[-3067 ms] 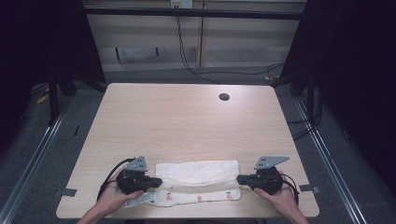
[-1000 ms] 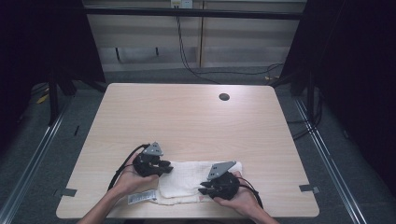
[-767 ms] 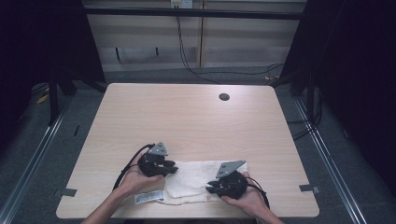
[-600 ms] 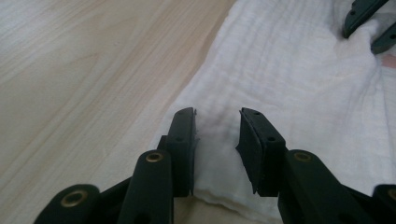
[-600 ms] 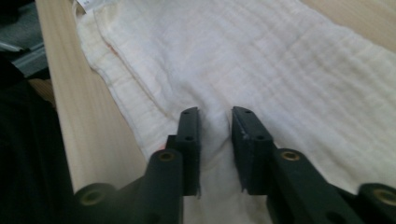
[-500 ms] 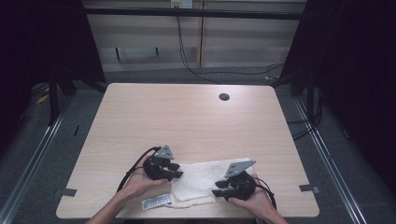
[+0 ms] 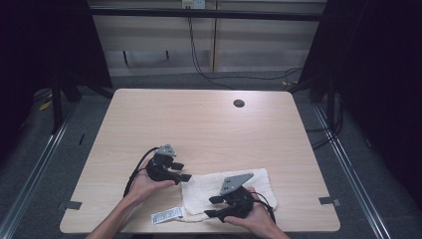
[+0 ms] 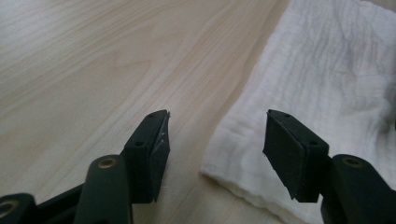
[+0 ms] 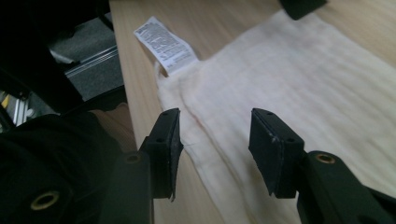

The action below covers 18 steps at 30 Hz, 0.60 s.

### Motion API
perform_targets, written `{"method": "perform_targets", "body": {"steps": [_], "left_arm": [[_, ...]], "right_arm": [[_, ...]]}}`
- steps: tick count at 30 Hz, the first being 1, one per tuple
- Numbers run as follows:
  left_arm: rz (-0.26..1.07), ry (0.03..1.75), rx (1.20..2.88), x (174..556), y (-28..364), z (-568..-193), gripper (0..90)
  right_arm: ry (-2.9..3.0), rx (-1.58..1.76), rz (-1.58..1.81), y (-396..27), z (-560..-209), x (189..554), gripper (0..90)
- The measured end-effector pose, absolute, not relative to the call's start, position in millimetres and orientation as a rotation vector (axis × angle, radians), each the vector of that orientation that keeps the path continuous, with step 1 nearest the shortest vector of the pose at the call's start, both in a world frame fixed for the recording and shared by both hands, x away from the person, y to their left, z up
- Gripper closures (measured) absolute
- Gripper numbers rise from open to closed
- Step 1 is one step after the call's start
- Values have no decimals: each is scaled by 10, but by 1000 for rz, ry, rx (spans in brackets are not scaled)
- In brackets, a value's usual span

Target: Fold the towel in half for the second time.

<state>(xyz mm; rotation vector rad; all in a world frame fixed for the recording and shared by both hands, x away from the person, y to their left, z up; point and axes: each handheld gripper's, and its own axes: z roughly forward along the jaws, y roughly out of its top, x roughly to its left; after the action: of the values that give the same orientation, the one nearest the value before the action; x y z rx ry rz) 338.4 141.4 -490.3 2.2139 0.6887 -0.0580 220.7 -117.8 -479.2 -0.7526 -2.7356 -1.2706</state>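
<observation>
Where the folded white cloth lies on the near part of the wooden table, flat and in layers, with a printed care label sticking out at its near left corner. Left gripper held just beside the cloth's left edge, over bare wood, jaws apart and pinching nothing, having just been opening. Seen along those jaws in the left gripper view: left pad over table grain, right pad above the cloth's corner, fabric lying loose beneath and clear of both pads. Right gripper held over the cloth's near edge, jaws likewise spread and holding nothing, also having just been opening. Seen in the right gripper view: cloth spreading ahead of and under the right pad, its folded edge running between the two pads, label ahead and to the left at the table edge. Grey three-cornered plate up on each tool, black cable looping behind the left one. Small dark round hole far ahead of both grippers, near the table's far edge.
</observation>
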Motion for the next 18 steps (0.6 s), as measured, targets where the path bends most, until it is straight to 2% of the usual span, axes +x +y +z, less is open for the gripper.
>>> {"method": "perform_targets", "body": {"steps": [8,14,18], "left_arm": [[-37,705,2203,3401,1469,-4899,369],[32,724,2199,3383,1529,-4855,356],[22,739,2182,3416,1555,-4860,354]], "right_arm": [[-2795,-581,-1159,-695,-4894,2217,517],[-2831,-515,-1173,-547,-4942,2230,509],[-2880,-473,-1195,-495,-4964,2155,511]]}}
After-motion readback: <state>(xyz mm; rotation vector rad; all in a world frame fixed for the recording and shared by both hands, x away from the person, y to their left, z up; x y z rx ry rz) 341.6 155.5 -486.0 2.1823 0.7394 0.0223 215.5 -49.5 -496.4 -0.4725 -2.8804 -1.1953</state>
